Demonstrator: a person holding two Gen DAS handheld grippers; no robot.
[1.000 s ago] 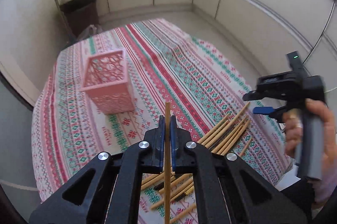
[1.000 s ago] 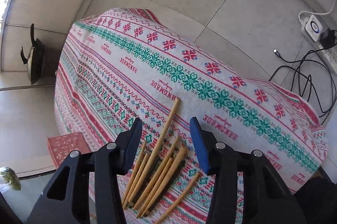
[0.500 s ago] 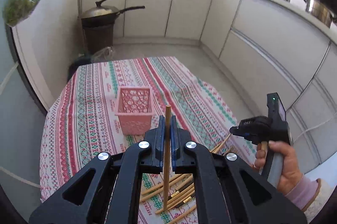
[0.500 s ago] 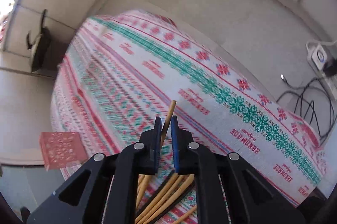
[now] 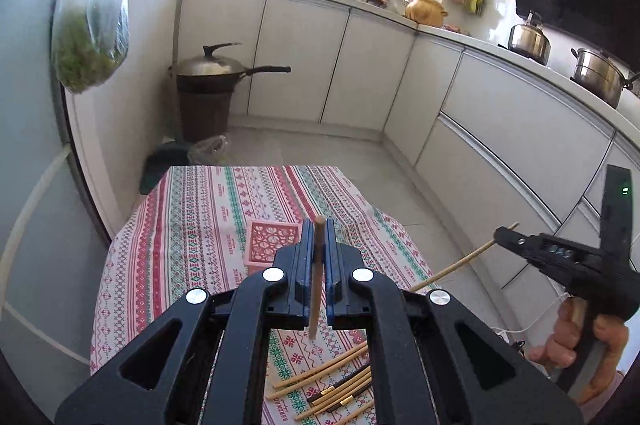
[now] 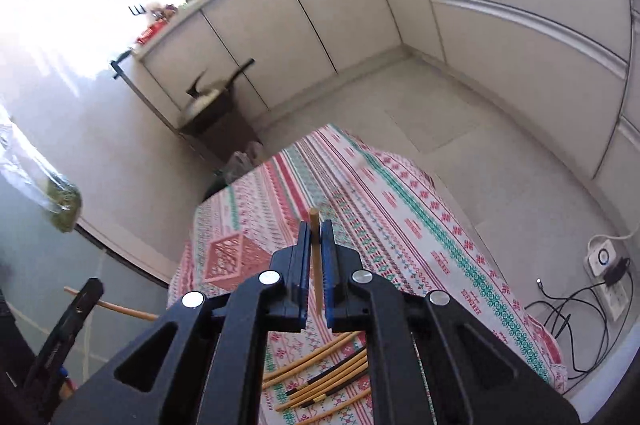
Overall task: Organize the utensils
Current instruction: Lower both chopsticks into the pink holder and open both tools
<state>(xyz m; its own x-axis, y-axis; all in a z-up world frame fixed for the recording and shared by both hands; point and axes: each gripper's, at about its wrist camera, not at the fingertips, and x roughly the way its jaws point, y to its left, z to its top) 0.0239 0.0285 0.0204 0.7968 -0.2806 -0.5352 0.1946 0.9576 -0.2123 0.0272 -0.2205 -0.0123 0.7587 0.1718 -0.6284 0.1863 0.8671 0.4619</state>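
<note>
The chopstick (image 6: 315,265) in the right gripper (image 6: 316,225) is now off the table: one second ago it was lying in the pile with the jaws spread around it, then the jaws were closing on it, and now they pinch it near its thick end, with the thin end pointing back towards the camera. In the left wrist view the same stick (image 5: 456,267) hangs in the air beyond the right edge of the table, slanting down from the right gripper (image 5: 500,235), which the person's hand (image 5: 576,341) holds by its handle. The left gripper (image 5: 319,225) also pinches one chopstick (image 5: 315,289), its jaws pressed on it, and it is higher above the table than before, so the pink basket (image 5: 272,249) looks smaller and lies just beyond its fingertips, near the middle of the table. The other chopsticks (image 6: 320,377), some pale and some dark, are left in a loose pile at the near edge of the table (image 6: 400,201), on the striped cloth. I judge that the picking step is finished for both hands, and the next step is to bring both sticks over the open top of the basket and let them drop in. The many sticks in the pile show the task is far from its end.
</note>
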